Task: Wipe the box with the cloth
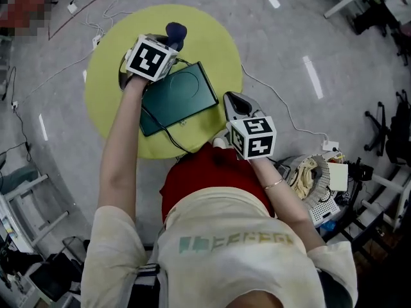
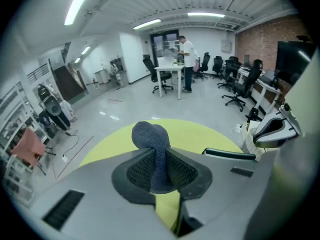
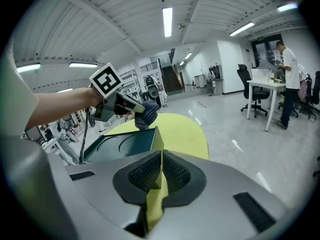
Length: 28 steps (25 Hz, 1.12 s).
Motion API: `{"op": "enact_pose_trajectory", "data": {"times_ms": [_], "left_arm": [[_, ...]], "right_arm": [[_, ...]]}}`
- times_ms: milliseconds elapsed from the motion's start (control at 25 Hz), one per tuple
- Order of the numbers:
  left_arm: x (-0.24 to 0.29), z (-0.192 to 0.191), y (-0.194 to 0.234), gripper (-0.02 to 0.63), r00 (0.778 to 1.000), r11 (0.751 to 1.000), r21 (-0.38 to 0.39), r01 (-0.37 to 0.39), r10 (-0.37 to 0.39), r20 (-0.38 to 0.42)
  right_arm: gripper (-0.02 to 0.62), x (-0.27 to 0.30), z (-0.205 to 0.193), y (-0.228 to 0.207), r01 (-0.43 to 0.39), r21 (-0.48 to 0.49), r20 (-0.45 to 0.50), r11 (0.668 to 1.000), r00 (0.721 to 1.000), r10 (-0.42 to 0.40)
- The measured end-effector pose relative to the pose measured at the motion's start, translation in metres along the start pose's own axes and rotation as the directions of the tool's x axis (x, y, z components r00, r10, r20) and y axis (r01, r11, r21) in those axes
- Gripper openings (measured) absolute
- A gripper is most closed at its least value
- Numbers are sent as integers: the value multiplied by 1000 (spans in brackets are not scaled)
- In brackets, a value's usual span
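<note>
Your left claw (image 2: 159, 169) clamps the soft cloth (image 2: 150, 134) | right claw (image 3: 159, 176) pinches the box (image 3: 125, 144) corner | likely stiff, light: steady it there.

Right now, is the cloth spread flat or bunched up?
Bunched up. The left gripper has its jaws shut on the dark cloth, which sticks out past them as a rounded wad, near the box's far edge.

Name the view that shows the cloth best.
The left gripper view: the dark blue cloth fills the middle, pinched between the left gripper's jaws, its weave visible. The head view shows only a small bunch past the marker cube; the right gripper view shows it small, near the box's far edge.
</note>
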<state>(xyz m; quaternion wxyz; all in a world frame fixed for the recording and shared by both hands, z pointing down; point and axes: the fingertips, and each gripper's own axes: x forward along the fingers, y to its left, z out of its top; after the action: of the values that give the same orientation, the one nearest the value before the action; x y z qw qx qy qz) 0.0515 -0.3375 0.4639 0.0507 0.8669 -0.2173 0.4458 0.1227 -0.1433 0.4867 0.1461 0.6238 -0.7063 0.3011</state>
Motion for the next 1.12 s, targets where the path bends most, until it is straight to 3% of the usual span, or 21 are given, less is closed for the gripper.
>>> {"op": "enact_pose_trajectory", "data": {"times_ms": [120, 280, 440, 680, 920, 1120], "left_arm": [[-27, -18, 16, 71, 995, 994, -64, -94, 95, 19], [-73, -46, 24, 71, 976, 967, -146, -208, 214, 29], [-110, -63, 14, 71, 964, 949, -192, -252, 264, 39], [-130, -62, -26, 71, 983, 951, -283, -125, 158, 98], [-103, -29, -84, 71, 991, 968, -251, 29, 4, 131], [-74, -5, -116, 71, 987, 966, -237, 100, -66, 145]], "right_arm": [[38, -2, 8, 1, -23, -25, 22, 999, 999, 24], [38, -6, 13, 8, -72, -69, 42, 995, 996, 75], [38, -10, 15, 18, -106, -96, 50, 990, 993, 111], [38, -15, 15, 36, -139, -122, 52, 983, 988, 146], [38, -29, 9, 29, -115, -112, 59, 987, 991, 122], [38, -36, 8, 17, -87, -96, 64, 992, 994, 94]]}}
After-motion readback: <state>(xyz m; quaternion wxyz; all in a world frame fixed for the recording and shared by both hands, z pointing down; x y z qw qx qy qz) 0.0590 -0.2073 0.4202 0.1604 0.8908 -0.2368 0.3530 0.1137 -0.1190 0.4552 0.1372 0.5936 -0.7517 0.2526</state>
